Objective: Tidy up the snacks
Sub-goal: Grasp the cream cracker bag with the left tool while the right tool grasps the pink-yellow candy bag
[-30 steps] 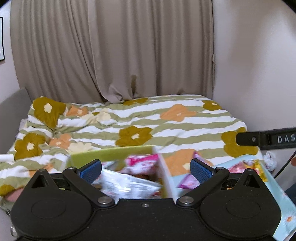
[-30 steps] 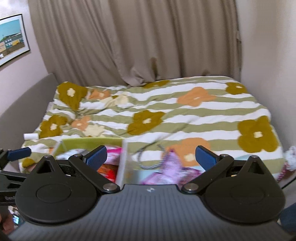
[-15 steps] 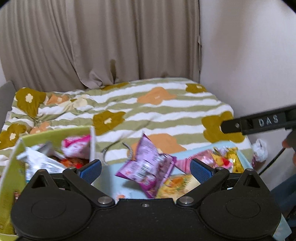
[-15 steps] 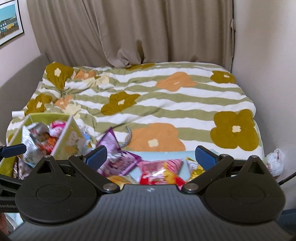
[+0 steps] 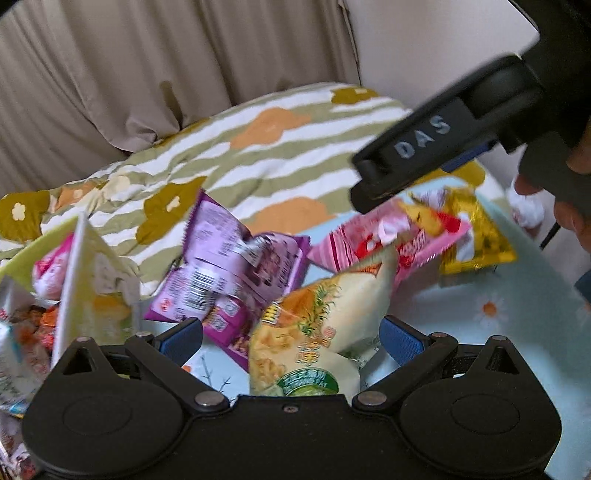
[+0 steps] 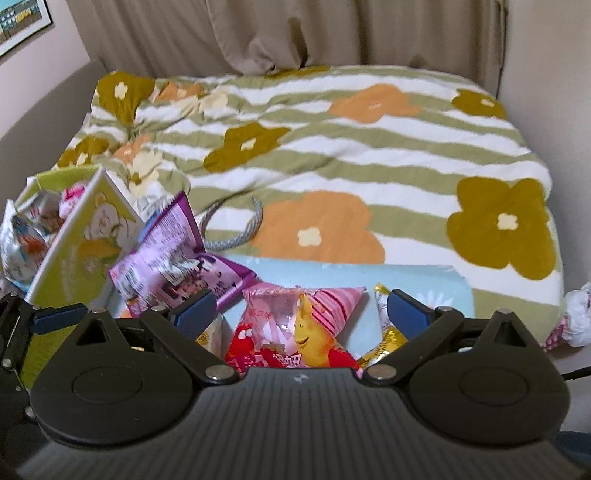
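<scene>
Loose snack bags lie on a light-blue floral mat (image 5: 517,295) (image 6: 332,273). My left gripper (image 5: 291,338) is open, low over a cream and orange bag (image 5: 321,314) that lies between its fingers. A purple bag (image 5: 236,273) (image 6: 173,254) leans against the green bin (image 5: 92,280) (image 6: 85,251), which holds several packets. My right gripper (image 6: 301,312) is open just above a pink bag (image 6: 295,325) (image 5: 391,236) with red and yellow characters. A gold bag (image 5: 476,232) (image 6: 388,332) lies to the right. The right gripper's black body (image 5: 424,147) hangs over the pink bag.
The mat sits on a bed with a green-striped flowered quilt (image 6: 332,155). A grey rope handle (image 6: 236,236) lies behind the purple bag. Beige curtains (image 6: 295,33) and a wall close the far side. A crumpled white wrapper (image 6: 580,317) lies off the bed's right edge.
Both grippers have swung right from the green bin and dropped toward the snack pile. The right gripper has come close over the pink bag. Both stay open.
</scene>
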The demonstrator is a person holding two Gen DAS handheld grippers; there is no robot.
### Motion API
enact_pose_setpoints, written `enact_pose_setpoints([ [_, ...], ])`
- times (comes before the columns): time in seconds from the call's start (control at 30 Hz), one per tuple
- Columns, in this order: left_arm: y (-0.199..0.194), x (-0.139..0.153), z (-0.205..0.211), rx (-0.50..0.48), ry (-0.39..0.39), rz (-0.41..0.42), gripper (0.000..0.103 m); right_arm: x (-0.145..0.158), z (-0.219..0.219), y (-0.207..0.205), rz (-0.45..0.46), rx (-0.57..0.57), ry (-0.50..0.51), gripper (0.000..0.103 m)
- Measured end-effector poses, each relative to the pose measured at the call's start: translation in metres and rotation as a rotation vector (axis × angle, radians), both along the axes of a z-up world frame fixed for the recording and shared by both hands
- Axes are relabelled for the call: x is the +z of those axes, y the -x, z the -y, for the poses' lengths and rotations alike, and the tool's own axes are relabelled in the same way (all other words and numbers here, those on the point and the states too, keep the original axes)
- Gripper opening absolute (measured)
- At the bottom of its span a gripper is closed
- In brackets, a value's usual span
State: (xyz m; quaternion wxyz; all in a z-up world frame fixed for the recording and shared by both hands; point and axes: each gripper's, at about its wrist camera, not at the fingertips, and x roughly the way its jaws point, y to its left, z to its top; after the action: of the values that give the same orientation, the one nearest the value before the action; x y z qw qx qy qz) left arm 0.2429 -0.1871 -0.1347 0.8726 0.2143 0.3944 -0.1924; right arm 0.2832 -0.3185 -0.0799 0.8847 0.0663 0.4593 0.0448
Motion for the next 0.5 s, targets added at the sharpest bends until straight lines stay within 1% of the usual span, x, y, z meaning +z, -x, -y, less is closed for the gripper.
enact_pose_setpoints([
  [0.17, -0.006, -0.019, 0.01, -0.027, -0.035, -0.019, 0.103, -0.019, -0.004, -0.012, -0.028, 0.027, -0.01, 0.103],
  [0.3, -0.01, -0.031, 0.013, -0.03, -0.05, -0.038, 0.103, -0.028, -0.007, -0.019, -0.044, 0.036, -0.018, 0.103],
  [0.33, -0.01, -0.033, 0.013, -0.03, -0.05, -0.044, 0.102, -0.03, -0.008, -0.02, -0.046, 0.038, -0.018, 0.103],
  [0.47, -0.014, -0.04, 0.014, -0.031, -0.056, -0.071, 0.091, -0.036, -0.009, -0.024, -0.061, 0.04, -0.023, 0.103],
  [0.5, -0.014, -0.042, 0.015, -0.033, -0.06, -0.074, 0.091, -0.038, -0.009, -0.024, -0.065, 0.04, -0.025, 0.103],
])
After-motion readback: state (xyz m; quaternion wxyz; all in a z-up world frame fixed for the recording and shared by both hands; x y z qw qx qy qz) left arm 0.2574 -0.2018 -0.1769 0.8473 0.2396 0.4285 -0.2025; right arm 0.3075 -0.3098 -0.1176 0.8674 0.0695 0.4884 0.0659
